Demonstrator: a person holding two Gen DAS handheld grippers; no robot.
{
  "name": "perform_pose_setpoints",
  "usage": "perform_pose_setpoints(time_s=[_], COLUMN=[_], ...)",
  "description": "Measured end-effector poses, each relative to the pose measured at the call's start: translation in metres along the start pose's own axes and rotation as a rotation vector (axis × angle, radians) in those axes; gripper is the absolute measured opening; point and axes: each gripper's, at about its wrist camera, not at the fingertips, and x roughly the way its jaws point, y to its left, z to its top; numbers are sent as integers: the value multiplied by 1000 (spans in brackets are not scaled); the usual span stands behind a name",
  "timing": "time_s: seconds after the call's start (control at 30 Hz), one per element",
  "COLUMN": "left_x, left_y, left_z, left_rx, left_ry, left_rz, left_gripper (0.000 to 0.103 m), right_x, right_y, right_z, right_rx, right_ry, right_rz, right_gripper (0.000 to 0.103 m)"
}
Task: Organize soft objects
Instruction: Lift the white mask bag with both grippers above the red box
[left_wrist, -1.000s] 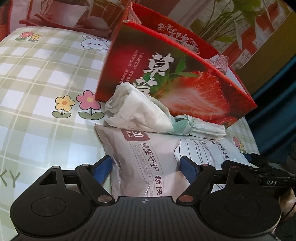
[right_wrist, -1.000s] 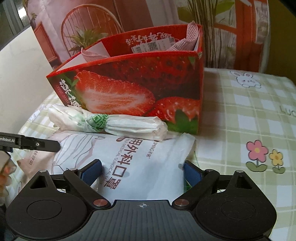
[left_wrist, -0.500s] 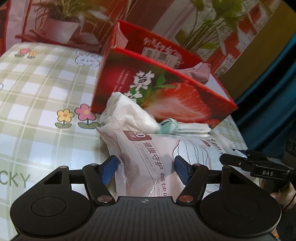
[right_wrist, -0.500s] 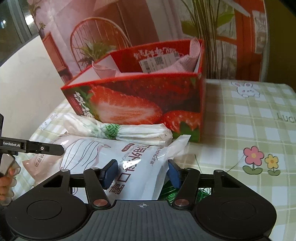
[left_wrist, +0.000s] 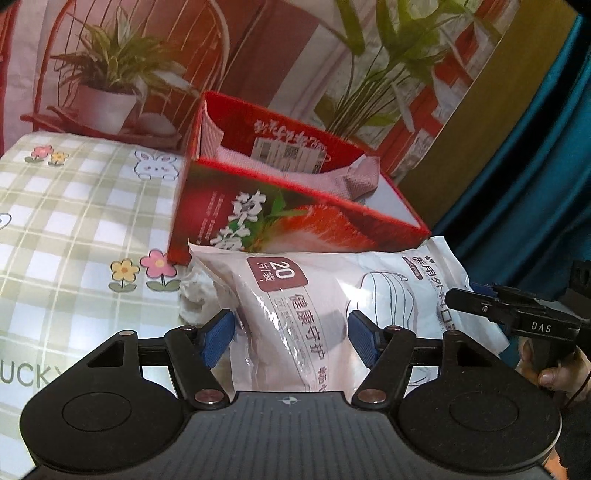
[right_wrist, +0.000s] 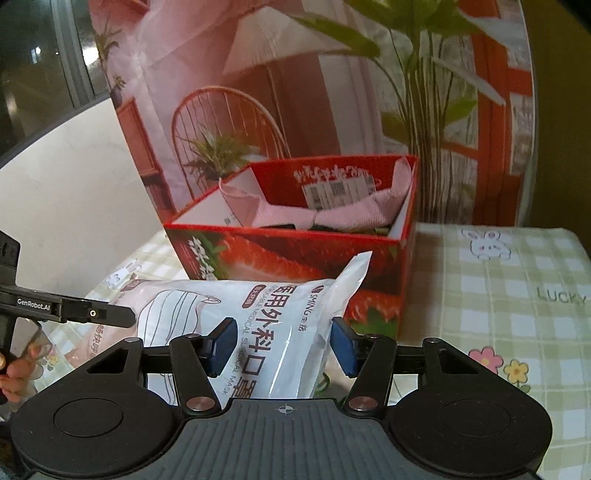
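White mask pack (left_wrist: 295, 306) now lifted

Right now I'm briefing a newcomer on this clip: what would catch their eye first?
The white mask pack, held at one end by the left gripper and at the other by the right gripper, fills the foreground. Just behind it stands the open red strawberry box with a pink cloth inside, on the green checked tablecloth.
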Motion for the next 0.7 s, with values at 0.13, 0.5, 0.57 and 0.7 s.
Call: perform_pose_setpoints(time_s=[0.13, 0.5, 0.57, 0.7], left_x=[-5, -4, 3, 14], left_y=[-2, -18, -19, -9], left_z=[7, 20, 18, 12], left_rx=[7, 57, 77, 53], left_ry=[-28, -52, -37, -13], left_rz=[-9, -36, -14, 8], left_gripper=[69, 52, 52, 52], right_x=[-8, -10, -7, 8], right_y=[2, 4, 7, 9], right_z=[7, 22, 22, 20], right_rx=[-22, -75, -90, -99], right_ry=[-23, -37, -32, 23], right_rz=[10, 44, 46, 8], right_gripper=[51, 15, 15, 14])
